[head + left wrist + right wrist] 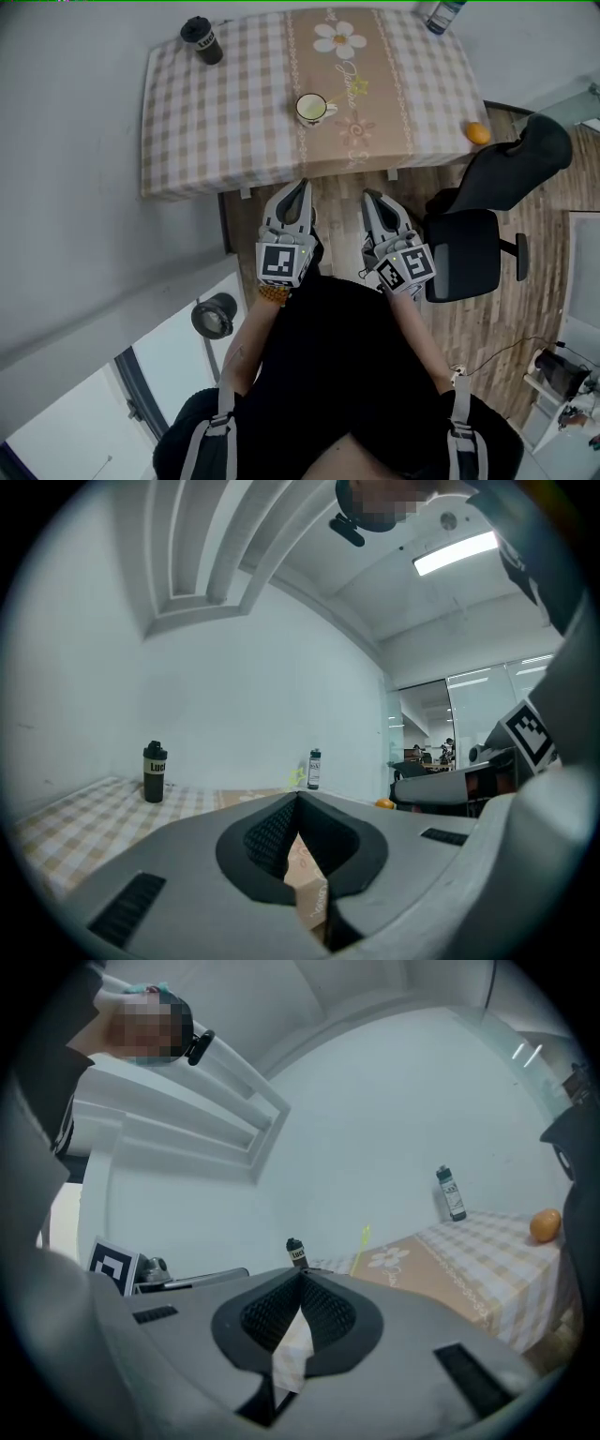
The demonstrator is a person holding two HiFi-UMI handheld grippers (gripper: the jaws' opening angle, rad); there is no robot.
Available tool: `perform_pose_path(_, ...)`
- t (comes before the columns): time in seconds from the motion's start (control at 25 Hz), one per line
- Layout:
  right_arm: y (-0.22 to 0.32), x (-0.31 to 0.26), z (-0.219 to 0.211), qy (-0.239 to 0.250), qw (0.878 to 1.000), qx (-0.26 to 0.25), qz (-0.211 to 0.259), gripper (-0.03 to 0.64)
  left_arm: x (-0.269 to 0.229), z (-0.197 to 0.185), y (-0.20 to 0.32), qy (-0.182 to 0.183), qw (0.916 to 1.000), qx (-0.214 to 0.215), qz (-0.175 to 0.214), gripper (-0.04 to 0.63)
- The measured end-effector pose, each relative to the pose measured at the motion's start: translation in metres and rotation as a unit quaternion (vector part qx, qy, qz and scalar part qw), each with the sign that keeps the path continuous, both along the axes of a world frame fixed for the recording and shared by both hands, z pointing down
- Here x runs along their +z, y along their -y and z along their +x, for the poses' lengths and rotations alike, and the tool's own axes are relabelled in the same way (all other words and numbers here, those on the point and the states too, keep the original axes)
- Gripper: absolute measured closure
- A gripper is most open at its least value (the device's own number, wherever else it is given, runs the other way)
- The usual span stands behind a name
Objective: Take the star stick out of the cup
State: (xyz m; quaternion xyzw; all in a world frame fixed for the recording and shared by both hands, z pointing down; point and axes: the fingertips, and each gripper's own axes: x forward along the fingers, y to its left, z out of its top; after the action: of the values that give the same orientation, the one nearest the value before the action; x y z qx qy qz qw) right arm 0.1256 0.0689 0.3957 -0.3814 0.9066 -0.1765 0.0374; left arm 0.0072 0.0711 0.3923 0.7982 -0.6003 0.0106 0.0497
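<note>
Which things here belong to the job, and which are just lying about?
For the job: cup, star stick standing in it, left tool and right tool, both shut and empty.
Lying about: black tumbler, bottle, orange, office chair.

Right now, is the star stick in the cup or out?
In. The stick stands tilted up off the table, and the head view shows its star just right of the cup.

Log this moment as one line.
left gripper: shut, empty | right gripper: shut, empty | star stick: in cup | both short of table
</note>
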Motion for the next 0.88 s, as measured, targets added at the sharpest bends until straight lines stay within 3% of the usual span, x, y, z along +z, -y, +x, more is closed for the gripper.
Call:
perform_pose_path(0.12,0.039,0.027,-0.001,-0.005,1.0,0.006,-0.004,0.612,0.028,-0.008,0.035,-0.003,1.0,-0.003,-0.005,0.594)
perform_pose_path(0.88,0.154,0.029,-0.057,-0.014,0.999,0.032,-0.01,0.611,0.037,-0.078,0.146,-0.017,0.9998,0.008,-0.007,0.594)
